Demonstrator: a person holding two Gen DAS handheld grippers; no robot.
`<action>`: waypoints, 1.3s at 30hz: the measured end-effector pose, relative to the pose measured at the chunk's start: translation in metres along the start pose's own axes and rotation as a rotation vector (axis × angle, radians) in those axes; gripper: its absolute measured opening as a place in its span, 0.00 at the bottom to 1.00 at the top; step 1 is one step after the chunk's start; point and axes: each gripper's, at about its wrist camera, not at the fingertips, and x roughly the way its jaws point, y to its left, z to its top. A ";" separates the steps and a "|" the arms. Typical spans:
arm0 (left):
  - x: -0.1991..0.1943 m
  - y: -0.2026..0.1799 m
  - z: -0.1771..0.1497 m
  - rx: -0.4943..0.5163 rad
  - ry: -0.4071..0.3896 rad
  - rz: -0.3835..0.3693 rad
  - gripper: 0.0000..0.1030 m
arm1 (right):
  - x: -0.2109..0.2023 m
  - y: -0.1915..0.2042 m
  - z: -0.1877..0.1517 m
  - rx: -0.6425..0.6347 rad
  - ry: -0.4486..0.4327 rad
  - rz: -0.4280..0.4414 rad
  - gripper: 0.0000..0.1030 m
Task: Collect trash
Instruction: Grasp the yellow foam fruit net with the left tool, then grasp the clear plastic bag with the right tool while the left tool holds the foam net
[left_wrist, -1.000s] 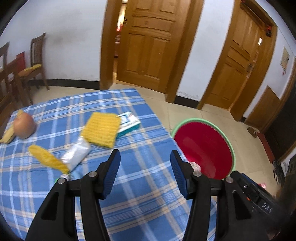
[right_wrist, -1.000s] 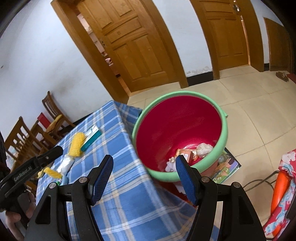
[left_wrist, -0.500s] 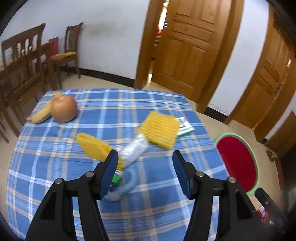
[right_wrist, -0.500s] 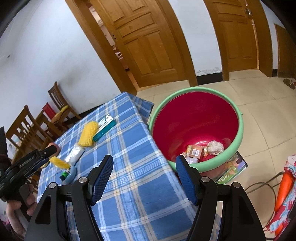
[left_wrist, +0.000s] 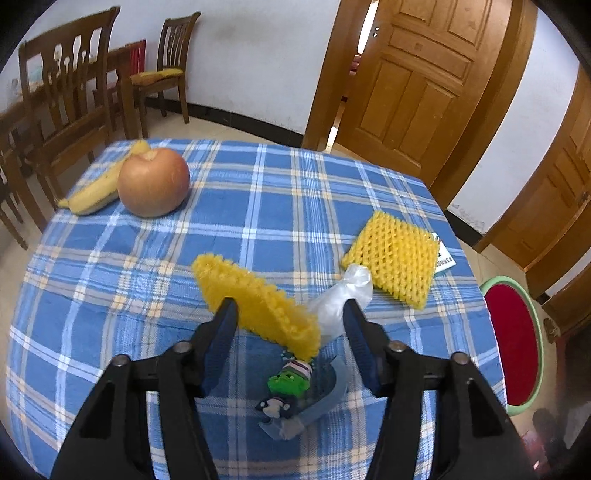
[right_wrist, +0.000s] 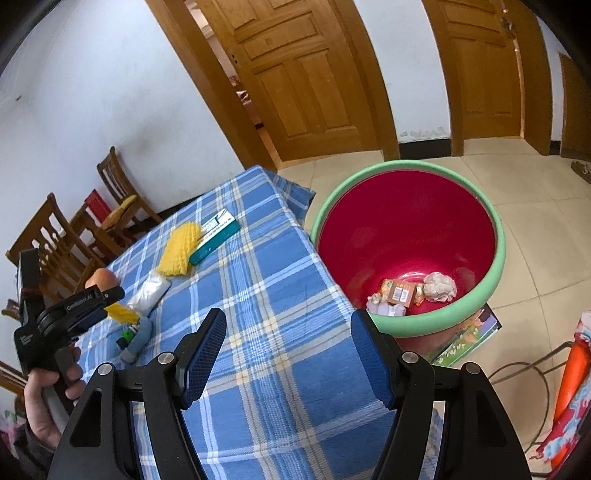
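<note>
Left wrist view: the left gripper (left_wrist: 290, 321) hangs over the counter (left_wrist: 258, 206), which wears a blue plaid cloth, its jaws closing with nothing pinched yet; the near end of a folded yellow foam net (left_wrist: 255, 301) lies between them. Trash here counts two yellow foam nets, the second one (left_wrist: 393, 264) flat at 2 o'clock from the first, one clear crumpled plastic bag (left_wrist: 341, 299) touching both, one printed wrapper (left_wrist: 295, 395) with a green cartoon figure at 6 o'clock, and one card box (left_wrist: 445, 258) peeking from under the flat net. One apple (left_wrist: 153, 182) and one banana (left_wrist: 98, 188) sit touching at 10 o'clock. The red bin (left_wrist: 511, 341) stands off the counter edge at 3 o'clock.

Right wrist view: the right gripper (right_wrist: 288, 350) has its jaws released and empty above the counter's edge. One green-rimmed red bin (right_wrist: 402, 236) at 1 o'clock holds several scraps (right_wrist: 412, 291). A hand (right_wrist: 48, 398) at 9 o'clock holds the left gripper.
</note>
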 end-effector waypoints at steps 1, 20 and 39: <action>0.002 0.003 -0.001 -0.010 0.008 -0.017 0.43 | 0.002 0.001 0.000 -0.001 0.003 -0.001 0.69; -0.050 0.023 -0.009 0.049 -0.075 -0.123 0.11 | 0.014 0.050 -0.009 -0.086 0.040 0.057 0.69; -0.059 0.095 0.001 0.039 -0.116 -0.054 0.11 | 0.067 0.160 -0.013 -0.178 0.103 0.132 0.69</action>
